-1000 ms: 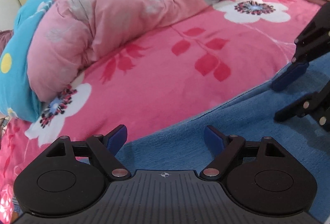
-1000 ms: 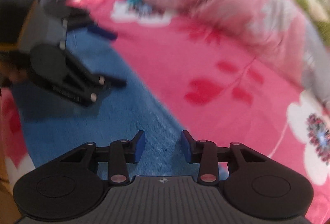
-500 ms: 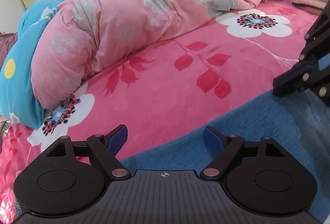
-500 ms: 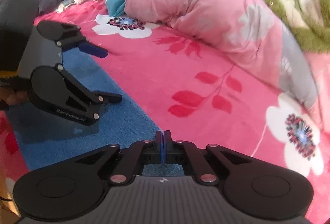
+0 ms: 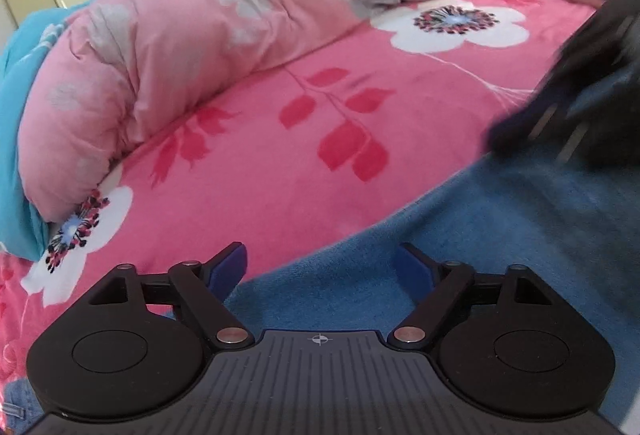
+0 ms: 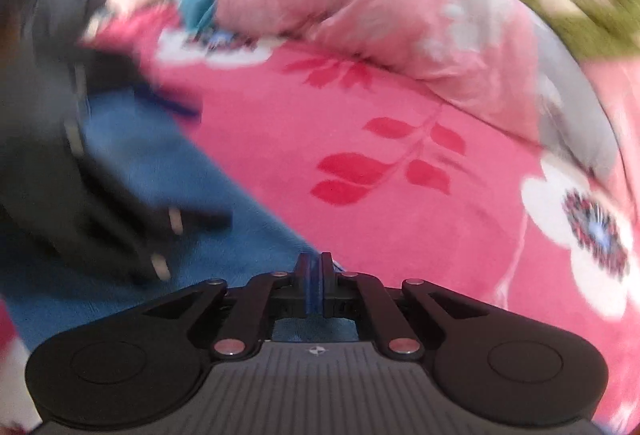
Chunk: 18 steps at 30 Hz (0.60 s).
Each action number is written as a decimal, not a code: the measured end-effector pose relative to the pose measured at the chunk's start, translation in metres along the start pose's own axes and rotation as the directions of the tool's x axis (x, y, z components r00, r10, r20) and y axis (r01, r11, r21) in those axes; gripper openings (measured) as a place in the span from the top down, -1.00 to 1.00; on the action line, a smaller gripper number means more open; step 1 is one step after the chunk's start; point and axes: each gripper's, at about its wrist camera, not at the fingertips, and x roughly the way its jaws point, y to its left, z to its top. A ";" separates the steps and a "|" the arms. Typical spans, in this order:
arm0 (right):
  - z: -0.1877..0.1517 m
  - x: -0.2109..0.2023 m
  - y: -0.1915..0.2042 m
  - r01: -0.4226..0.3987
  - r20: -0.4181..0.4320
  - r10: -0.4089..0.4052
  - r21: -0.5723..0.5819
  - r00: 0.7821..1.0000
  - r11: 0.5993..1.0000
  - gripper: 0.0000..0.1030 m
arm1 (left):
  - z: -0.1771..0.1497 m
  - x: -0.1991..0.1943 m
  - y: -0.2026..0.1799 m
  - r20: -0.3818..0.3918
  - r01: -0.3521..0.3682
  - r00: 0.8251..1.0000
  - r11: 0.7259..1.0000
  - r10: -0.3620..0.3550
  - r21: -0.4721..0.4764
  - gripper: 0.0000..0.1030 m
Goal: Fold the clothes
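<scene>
Blue garment (image 5: 500, 235) under spread left fingers (image 5: 228, 267), pinched by right fingers (image 6: 327, 267).

left gripper (image 5: 320, 267): jaws wide, opening, nothing pressed between pads | right gripper (image 6: 314, 267): pads pressed together, pitched down | each blurred in the other's view, at 3 and 9 o'clock

garment (image 5: 500, 247) blue | bedsheet (image 5: 280, 163) pink, floral | quilt (image 5: 160, 55) seemingly pale-pink floral
</scene>
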 end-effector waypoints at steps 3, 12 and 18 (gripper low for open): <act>-0.008 -0.047 -0.033 0.062 0.047 -0.068 0.133 0.997 0.989 0.38 | 0.000 0.002 0.003 -0.004 0.010 1.000 1.000 -0.010 -0.029 -0.67; -0.075 -0.129 -0.061 0.207 0.015 -0.223 0.313 0.975 0.927 -0.24 | 0.002 0.004 -0.002 -0.013 -0.032 0.999 0.999 0.031 -0.037 -0.77; -0.114 -0.111 -0.051 0.331 -0.098 -0.316 0.278 0.944 0.902 0.43 | 0.005 0.005 -0.003 -0.028 -0.055 0.998 0.998 0.054 -0.032 -0.80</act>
